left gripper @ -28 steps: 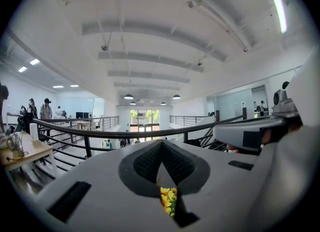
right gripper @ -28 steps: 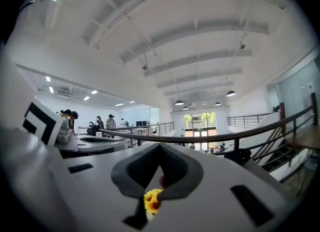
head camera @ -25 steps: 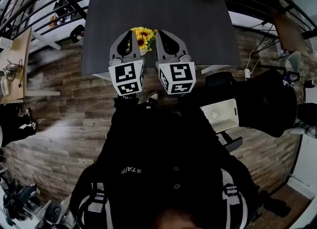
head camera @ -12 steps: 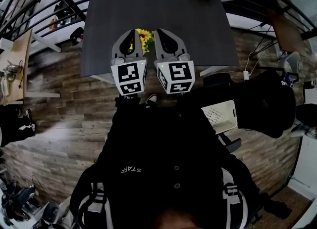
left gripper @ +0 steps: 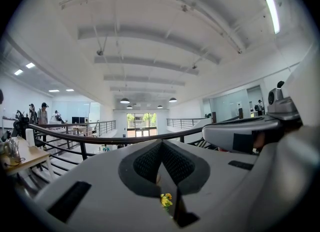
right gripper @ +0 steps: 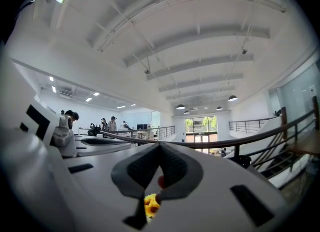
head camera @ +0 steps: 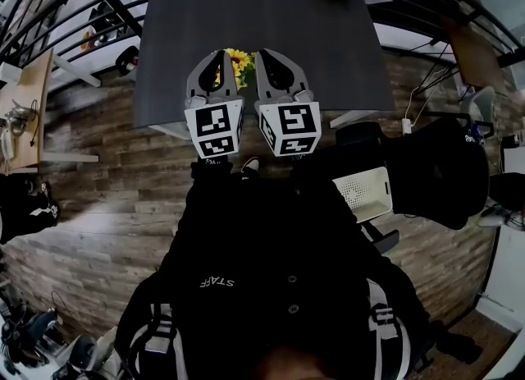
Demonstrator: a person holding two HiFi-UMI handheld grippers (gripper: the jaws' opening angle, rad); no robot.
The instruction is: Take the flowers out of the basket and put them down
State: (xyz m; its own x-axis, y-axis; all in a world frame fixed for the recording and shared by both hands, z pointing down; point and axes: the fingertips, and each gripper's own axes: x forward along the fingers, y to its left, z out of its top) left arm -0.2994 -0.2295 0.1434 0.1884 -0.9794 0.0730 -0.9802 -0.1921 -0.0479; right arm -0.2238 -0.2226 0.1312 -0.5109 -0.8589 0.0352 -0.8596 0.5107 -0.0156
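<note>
Yellow flowers (head camera: 239, 61) sit on the dark table (head camera: 328, 42), near its front edge, flanked by the left tongs (head camera: 216, 57) and right tongs (head camera: 268, 55). Both tongs are pressed together, gripping nothing.

Looking along right gripper (right gripper: 160, 146): jaws together, tips touching. Flowers (right gripper: 150, 204), yellow, show through the narrow gap low behind the tips. Small red spot (right gripper: 161, 181) at the pads, cannot identify. Left gripper (right gripper: 97, 143) just beside, on its left. Railing (right gripper: 240, 141) runs beyond the tips.
</note>
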